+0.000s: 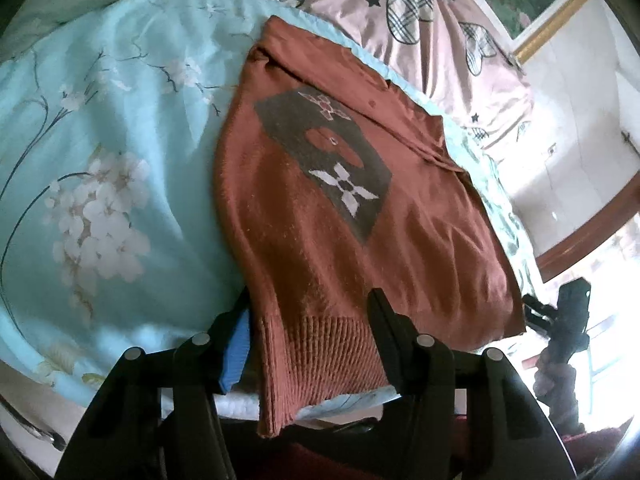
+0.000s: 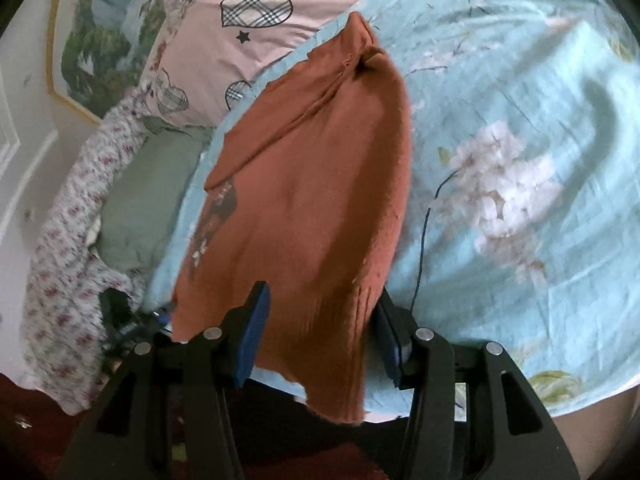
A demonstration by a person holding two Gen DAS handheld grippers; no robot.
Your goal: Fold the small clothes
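A rust-brown knit sweater (image 1: 332,208) with a grey patch and white flower motif lies on the light blue floral bedspread (image 1: 100,140). Its ribbed hem (image 1: 320,356) hangs over the bed's near edge between the wide-apart fingers of my left gripper (image 1: 312,320), which is open. In the right wrist view the same sweater (image 2: 312,200) lies folded lengthwise, its near corner hanging between the spread fingers of my right gripper (image 2: 320,312), also open. The right gripper also shows in the left wrist view (image 1: 568,312) at the sweater's right corner.
A pink pillow with plaid hearts (image 1: 420,20) lies behind the sweater. A floral quilt (image 2: 72,260) and green cloth (image 2: 140,200) are bunched at the bed's side. A framed picture (image 2: 100,40) hangs on the wall. The bedspread stretches wide beside the sweater.
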